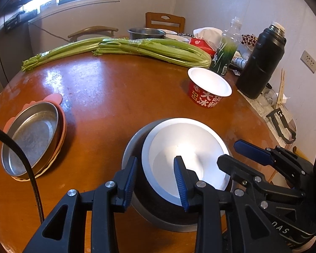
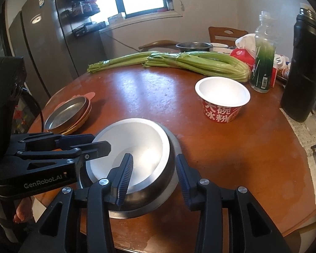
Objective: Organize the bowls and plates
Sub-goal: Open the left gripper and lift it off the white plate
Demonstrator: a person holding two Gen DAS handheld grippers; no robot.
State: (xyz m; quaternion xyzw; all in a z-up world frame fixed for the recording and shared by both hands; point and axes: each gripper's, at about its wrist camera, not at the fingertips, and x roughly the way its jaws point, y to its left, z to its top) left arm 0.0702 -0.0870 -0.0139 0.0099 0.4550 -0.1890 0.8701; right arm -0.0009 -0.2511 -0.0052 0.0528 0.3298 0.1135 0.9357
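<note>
Nearest to me, at the near edge of the round table [image 2: 158, 97], stands a steel bowl [image 2: 158, 185] with a white bowl [image 2: 137, 145] nested in it. My left gripper [image 1: 158, 181] straddles their near rims, one finger outside and one inside; the jaws look narrow, but I cannot tell if the pads really press. My right gripper [image 2: 154, 179] straddles the right rims in the same way, and here a gap shows, so I judge it released.

The steel bowl should be stiff, smooth and slippery, so I would take it at the rim. The white bowl looks light and thin, perhaps foam; a hard pinch could dent it.

Further left lies a steel plate [image 1: 31, 137] on a pink plate [image 1: 62, 126]. To the right stands one red paper bowl [image 2: 222, 103]. Far behind the celery [image 2: 189, 62] is one more steel bowl [image 2: 193, 46] and some white dishes that I cannot count. So I count five bowls and two plates.
</note>
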